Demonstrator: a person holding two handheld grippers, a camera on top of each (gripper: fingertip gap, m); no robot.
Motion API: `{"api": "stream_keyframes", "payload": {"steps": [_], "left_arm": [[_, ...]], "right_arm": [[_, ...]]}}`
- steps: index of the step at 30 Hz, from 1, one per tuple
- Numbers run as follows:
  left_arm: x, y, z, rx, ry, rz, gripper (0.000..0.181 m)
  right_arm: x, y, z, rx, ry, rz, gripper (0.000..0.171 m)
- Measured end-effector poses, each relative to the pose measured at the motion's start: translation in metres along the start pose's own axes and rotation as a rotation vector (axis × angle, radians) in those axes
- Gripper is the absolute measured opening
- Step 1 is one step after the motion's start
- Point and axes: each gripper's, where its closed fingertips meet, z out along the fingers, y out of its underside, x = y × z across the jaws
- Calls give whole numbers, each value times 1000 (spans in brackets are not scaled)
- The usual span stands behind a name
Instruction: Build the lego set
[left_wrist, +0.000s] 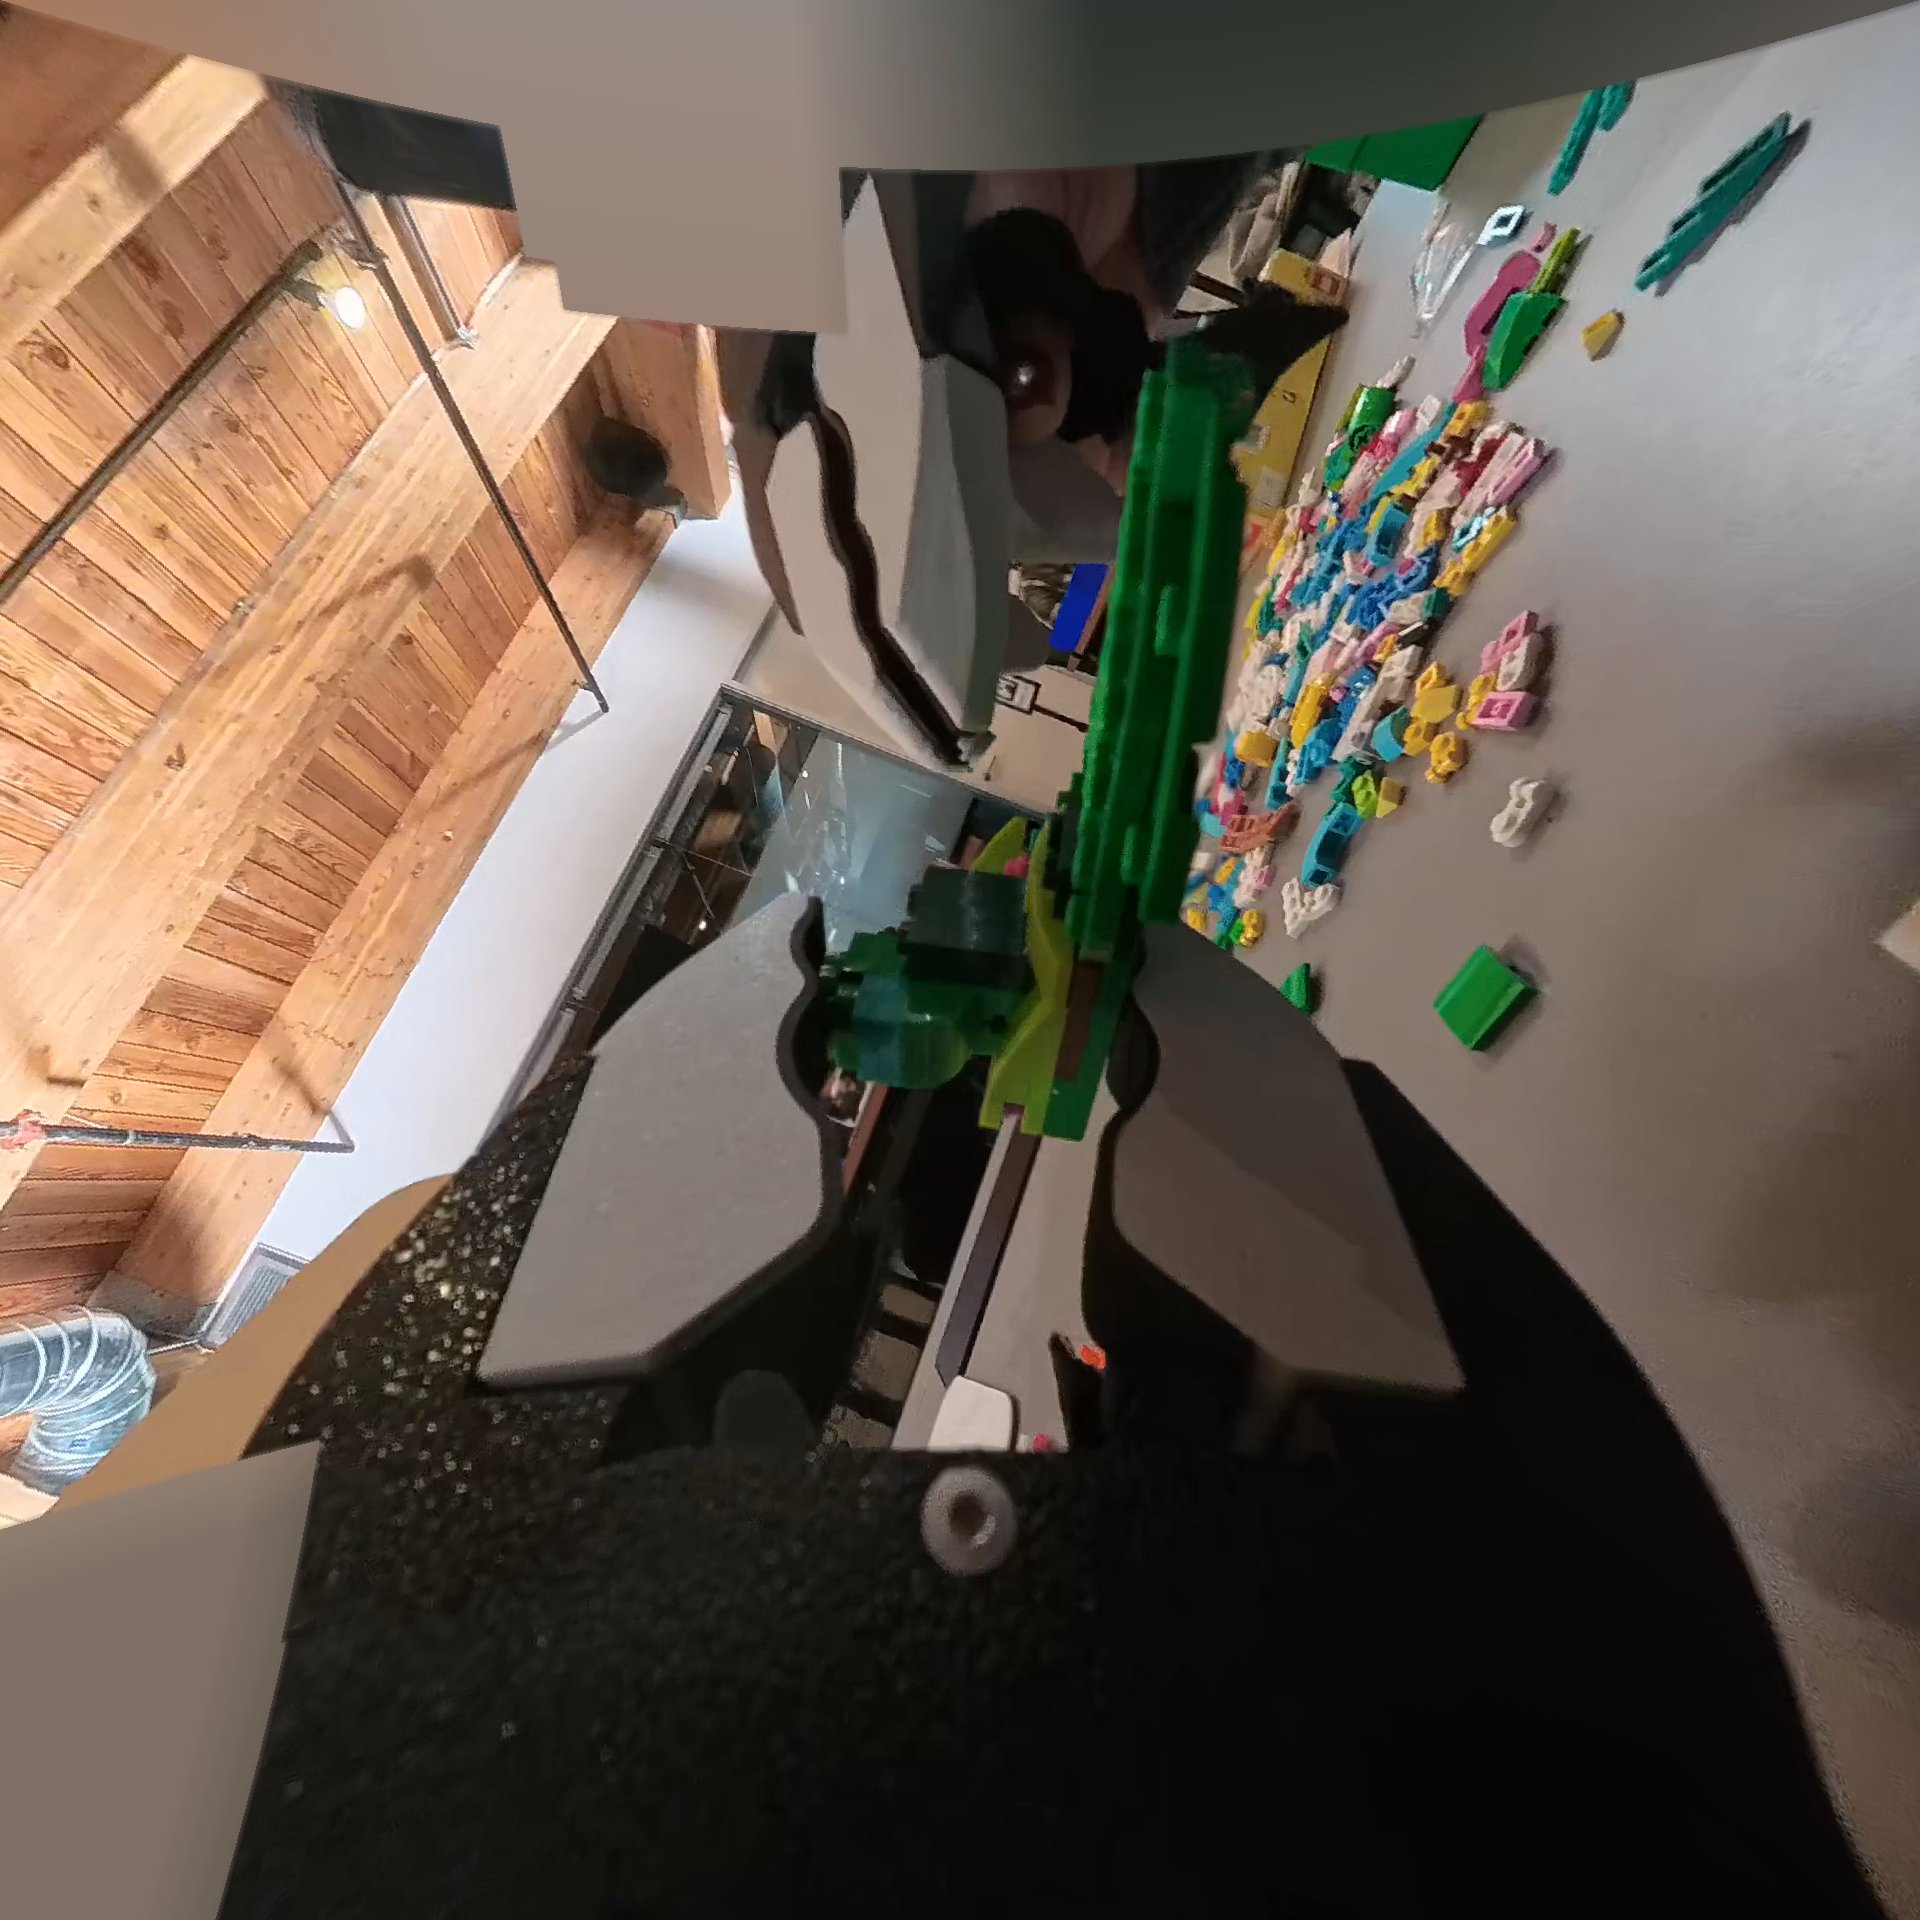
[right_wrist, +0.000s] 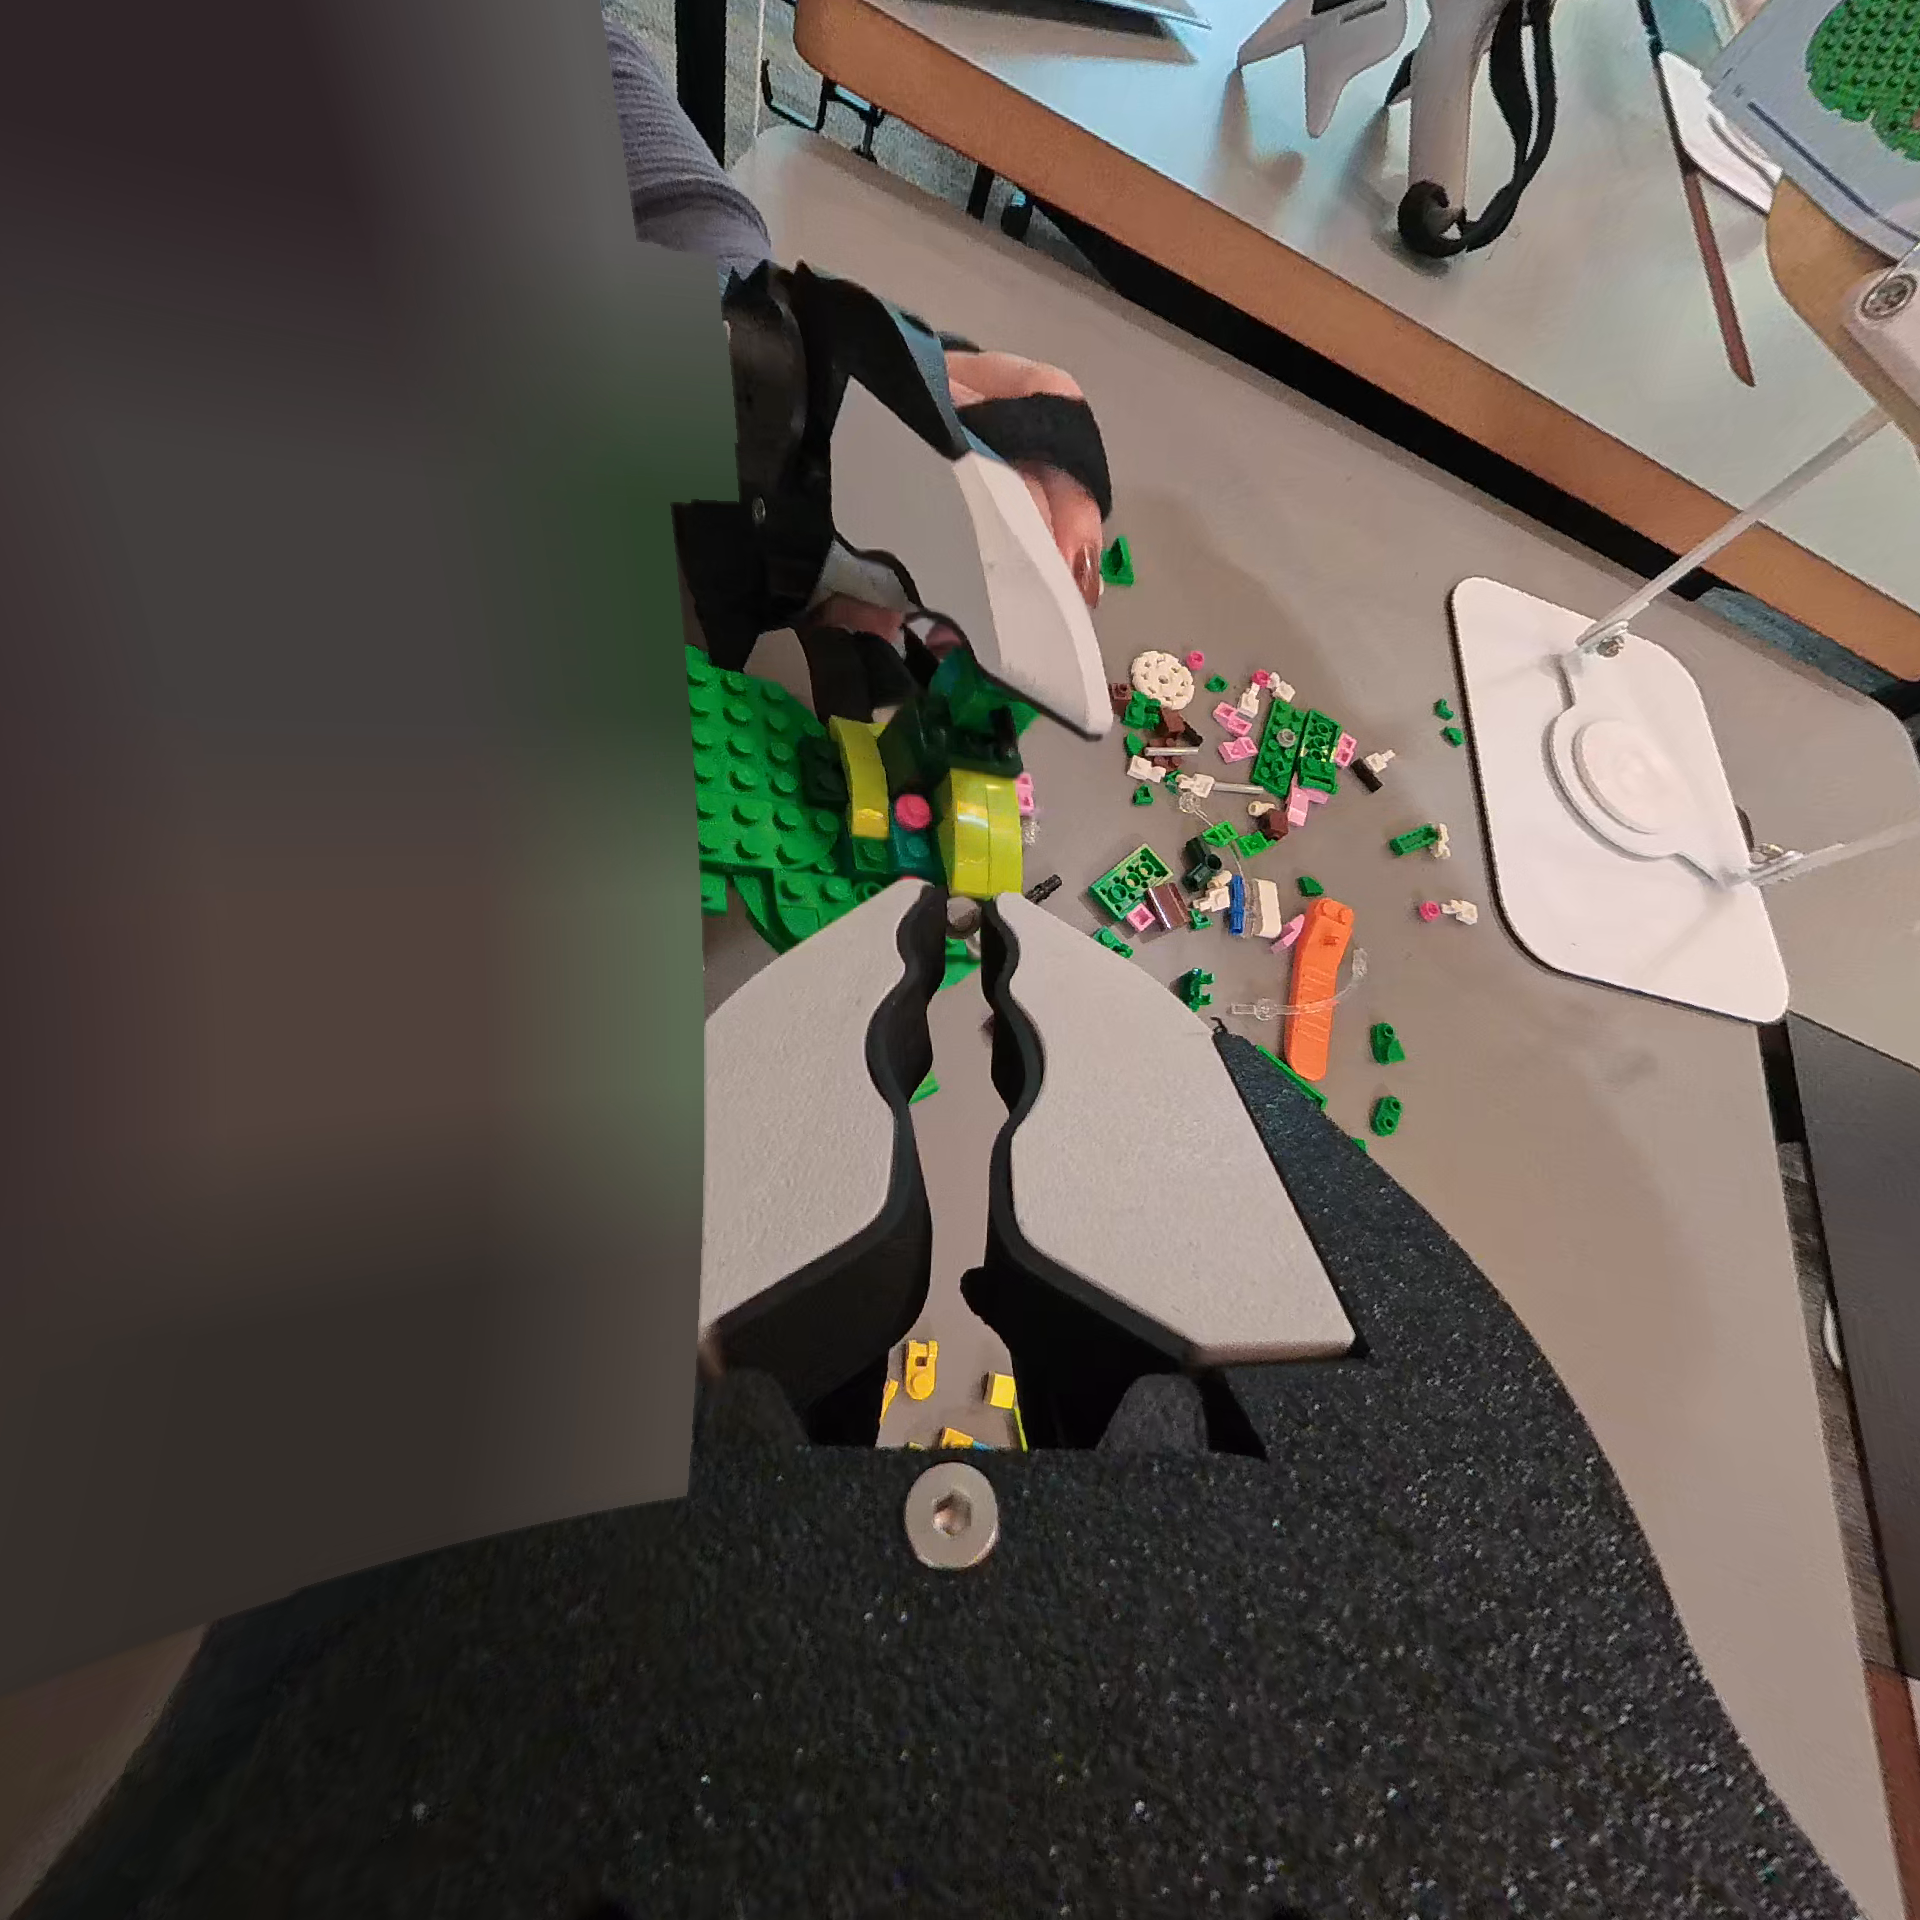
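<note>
My left gripper (left_wrist: 977, 966) is shut on the green lego build (left_wrist: 1143, 675) and holds it edge-on above the grey table (left_wrist: 1662, 623). Lime and dark green pieces (left_wrist: 935, 987) sit on the build between my fingers. In the right wrist view the build (right_wrist: 769, 790) shows its studded green plate and lime arches (right_wrist: 977, 831), with the left gripper's white finger (right_wrist: 1029, 623) above it. My right gripper (right_wrist: 958, 912) is nearly shut, its tips right at the lime arches, with a small pale piece (right_wrist: 961, 916) pinched between them.
A heap of pastel loose bricks (left_wrist: 1382, 623) and a loose green brick (left_wrist: 1481, 997) lie on the table. Small green, pink and brown pieces (right_wrist: 1226, 810), an orange brick separator (right_wrist: 1320, 987) and a white stand base (right_wrist: 1621, 790) lie to the right. A second table (right_wrist: 1351, 208) stands behind. My left and right fingertips are right by each other. The orange brick separator (right_wrist: 1320, 987) is about equally far from each gripper, around 20 centimetres.
</note>
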Motion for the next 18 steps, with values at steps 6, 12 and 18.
{"api": "stream_keyframes", "payload": {"steps": [6, 12, 18], "left_arm": [[-3, -2, -1, 8, -18, 4, 51], [-2, 0, -1, 2, -9, 3, 51], [0, 1, 0, -5, 1, 4, 51]], "right_arm": [[-2, 0, 0, 1, -10, 0, 6], [-2, 0, -1, -2, -12, -6, 6], [-3, 0, -1, -5, -13, -9, 6]]}}
